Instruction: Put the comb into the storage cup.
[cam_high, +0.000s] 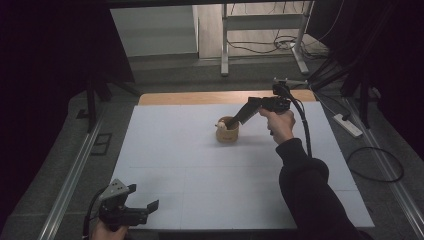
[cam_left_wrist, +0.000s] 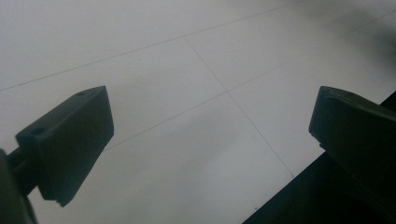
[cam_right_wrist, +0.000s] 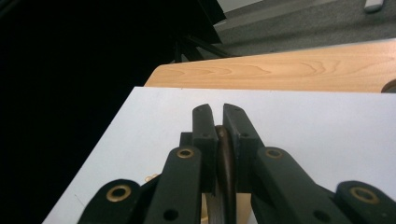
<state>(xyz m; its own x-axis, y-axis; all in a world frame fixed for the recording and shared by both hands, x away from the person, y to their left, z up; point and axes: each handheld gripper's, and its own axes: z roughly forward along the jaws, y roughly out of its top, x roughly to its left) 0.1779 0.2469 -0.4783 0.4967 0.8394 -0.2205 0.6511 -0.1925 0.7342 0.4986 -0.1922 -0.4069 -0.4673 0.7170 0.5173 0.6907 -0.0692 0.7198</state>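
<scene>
Though no writing is legible anywhere, the right gripper (cam_high: 239, 118) is clamped on a thin dark brown curved piece (cam_right_wrist: 226, 163), its tips at the rim of a round wooden cup (cam_high: 227, 134) mid-desk (cam_high: 200, 190). Wide open and holding nothing, the left gripper (cam_high: 142, 197) hovers at the white desk's near edge.

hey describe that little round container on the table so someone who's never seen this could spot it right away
Start at the white table. Near the middle of its far half stands a small round wooden cup, light tan, upright, with a pale piece at its rim. The right gripper reaches down to its top; nothing else stands on the white surface.
</scene>
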